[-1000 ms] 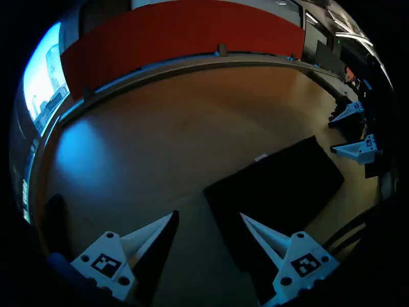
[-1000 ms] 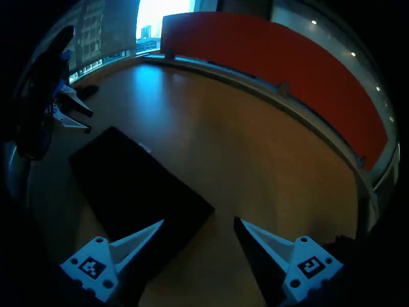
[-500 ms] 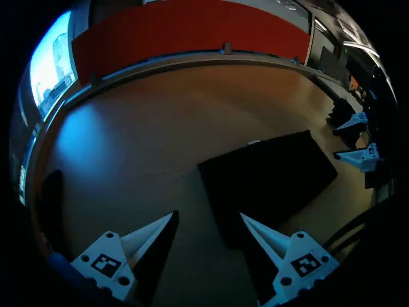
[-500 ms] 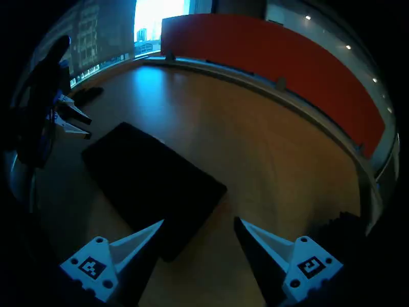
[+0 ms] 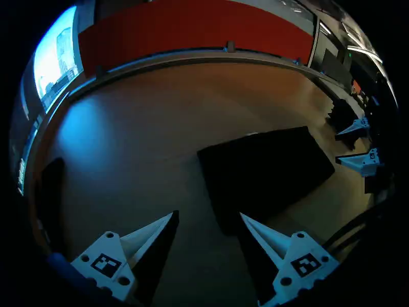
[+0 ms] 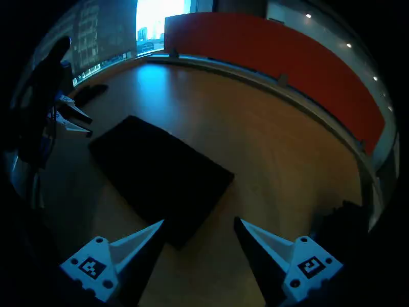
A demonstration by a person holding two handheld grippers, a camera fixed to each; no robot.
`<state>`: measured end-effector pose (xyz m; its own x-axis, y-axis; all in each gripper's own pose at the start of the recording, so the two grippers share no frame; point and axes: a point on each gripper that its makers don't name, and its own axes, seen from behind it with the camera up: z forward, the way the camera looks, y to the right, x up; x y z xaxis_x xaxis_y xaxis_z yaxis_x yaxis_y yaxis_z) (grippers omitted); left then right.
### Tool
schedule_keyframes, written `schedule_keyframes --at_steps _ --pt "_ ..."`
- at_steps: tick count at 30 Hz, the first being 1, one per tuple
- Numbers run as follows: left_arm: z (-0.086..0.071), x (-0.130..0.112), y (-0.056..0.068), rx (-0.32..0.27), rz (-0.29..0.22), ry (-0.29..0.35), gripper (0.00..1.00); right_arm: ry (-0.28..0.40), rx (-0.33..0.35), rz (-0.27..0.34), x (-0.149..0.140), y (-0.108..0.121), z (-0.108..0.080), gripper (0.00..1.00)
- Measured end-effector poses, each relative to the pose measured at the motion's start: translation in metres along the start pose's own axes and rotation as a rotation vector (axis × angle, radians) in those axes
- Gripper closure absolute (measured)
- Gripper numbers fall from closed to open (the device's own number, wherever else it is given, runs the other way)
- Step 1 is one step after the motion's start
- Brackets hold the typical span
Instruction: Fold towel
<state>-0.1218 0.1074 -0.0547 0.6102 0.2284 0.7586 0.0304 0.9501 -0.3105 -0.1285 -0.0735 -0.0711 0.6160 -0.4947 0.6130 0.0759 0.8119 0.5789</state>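
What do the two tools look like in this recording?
Both the left tool and right tool have two pale, pointed wedge-shaped fingers with dark inner faces. Each finger base carries a black-and-white square marker and small round holes.

No legible text, number or brand was noted in either view. Black-and-white square code markers [image 5: 106,265] sat at the base of each finger of the left gripper [image 5: 207,215]. The right gripper [image 6: 198,220] carried like markers [image 6: 92,267], patterns only, without letters or digits.
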Motion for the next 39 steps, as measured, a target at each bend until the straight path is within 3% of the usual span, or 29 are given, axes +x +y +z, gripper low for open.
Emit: schedule_keyframes --at_steps 23,33,39 --pt "-0.031 -0.037 0.003 0.031 -0.082 -0.012 0.24 -0.052 0.059 -0.023 -0.031 -0.026 -0.004 0.08" --pt "-0.041 -0.054 0.000 0.043 -0.100 -0.027 0.24 -0.068 0.089 -0.023 -0.036 -0.029 0.000 0.21" --pt "-0.045 -0.061 -0.002 0.048 -0.108 -0.033 0.23 -0.091 0.114 -0.036 -0.042 -0.031 0.002 0.39"
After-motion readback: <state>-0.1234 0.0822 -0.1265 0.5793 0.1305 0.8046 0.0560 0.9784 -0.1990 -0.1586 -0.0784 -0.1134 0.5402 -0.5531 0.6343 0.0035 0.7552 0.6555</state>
